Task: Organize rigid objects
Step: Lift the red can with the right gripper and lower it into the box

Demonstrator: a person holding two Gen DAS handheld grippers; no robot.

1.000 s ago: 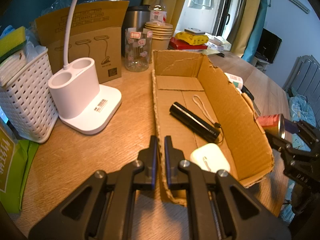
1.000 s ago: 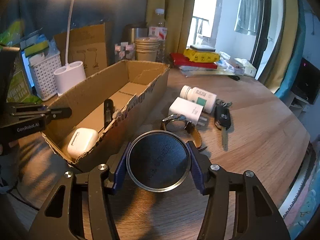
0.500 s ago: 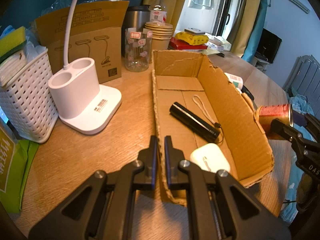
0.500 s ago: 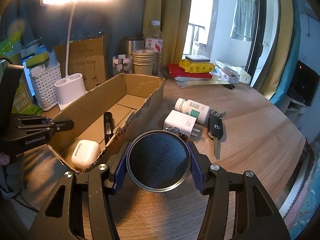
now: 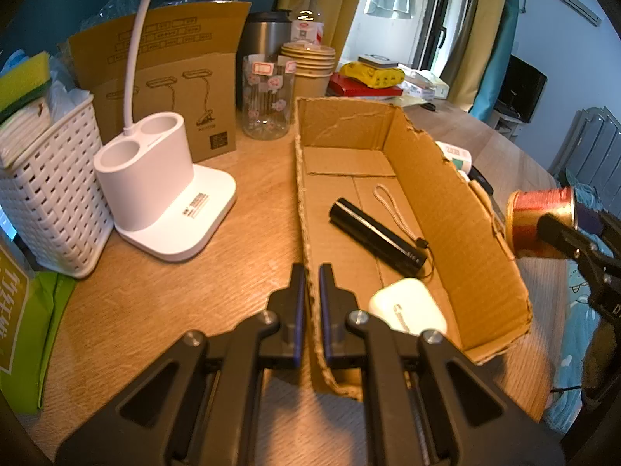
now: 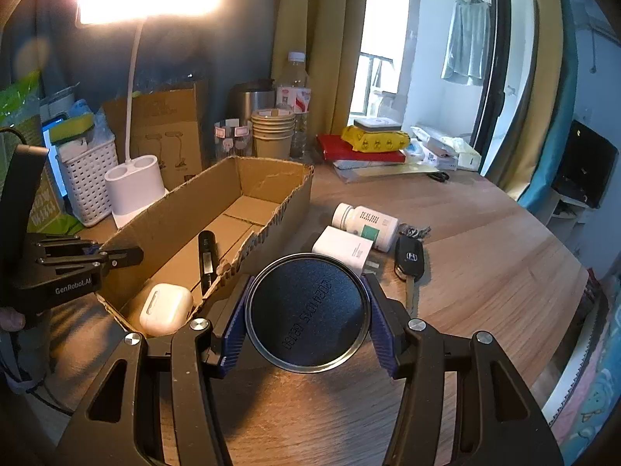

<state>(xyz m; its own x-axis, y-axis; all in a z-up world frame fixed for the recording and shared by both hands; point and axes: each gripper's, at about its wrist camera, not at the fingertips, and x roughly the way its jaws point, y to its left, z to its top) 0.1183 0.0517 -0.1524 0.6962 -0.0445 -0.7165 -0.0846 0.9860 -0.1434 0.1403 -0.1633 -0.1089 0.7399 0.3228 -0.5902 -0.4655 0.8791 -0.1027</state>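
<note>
My left gripper [image 5: 309,272] is shut on the near left wall of the open cardboard box [image 5: 458,209]. The box holds a black flashlight [image 5: 376,237] and a white earbud case [image 5: 407,310]. My right gripper [image 6: 306,310] is shut on a red and gold can [image 5: 539,221], whose dark round end [image 6: 306,310] faces the right camera. It is held in the air just outside the box's right wall. The left gripper also shows in the right wrist view [image 6: 128,254] at the box's [image 6: 186,213] near corner.
On the table right of the box lie a white pill bottle [image 6: 365,221], a white small box [image 6: 343,248] and a car key [image 6: 409,260]. Left of the box stand a white lamp base [image 5: 155,182], a white basket [image 5: 46,194], a printed carton [image 5: 167,77], a glass jar [image 5: 268,97] and paper cups [image 5: 310,66].
My right gripper has lifted the can higher, beside the box's right wall. My left gripper has stayed clamped on the box wall.
</note>
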